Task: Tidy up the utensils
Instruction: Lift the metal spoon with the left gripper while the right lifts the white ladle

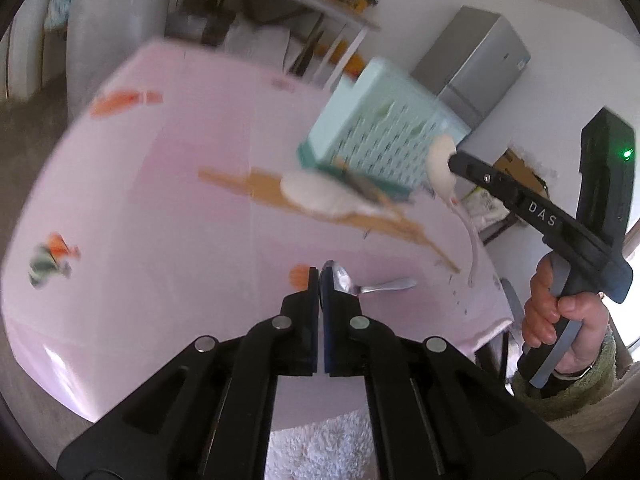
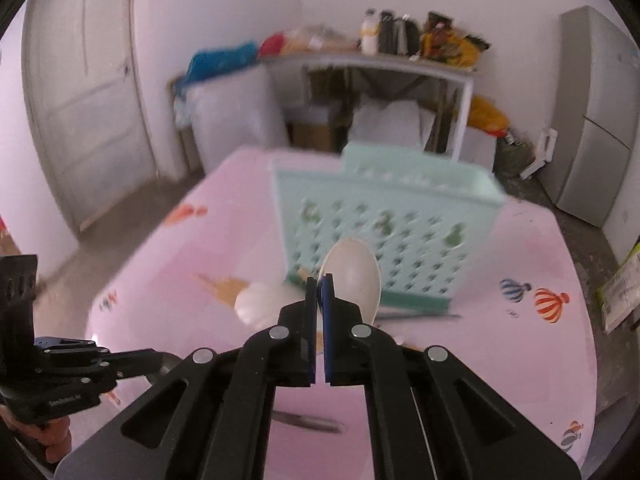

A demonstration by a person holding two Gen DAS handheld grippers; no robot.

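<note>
The left gripper [image 1: 319, 280] pinches a metal spoon [image 1: 360, 284] in its fingers; the right gripper [image 2: 319, 288] pinches a white spoon [image 2: 354, 276]. Beyond the fingers another white spoon [image 1: 316, 198] lies loose before the basket [image 2: 384, 232], so sorting looks unfinished. Pink surface [image 1: 160, 200]; farther, cluttered shelf [image 2: 372, 60], fridge [image 2: 596, 120].

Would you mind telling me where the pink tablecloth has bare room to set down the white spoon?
Bare cloth lies left of the mint perforated basket, between the orange print and the balloon print. It is crowded in front of the basket: a second white spoon and a metal spoon lie there.
</note>
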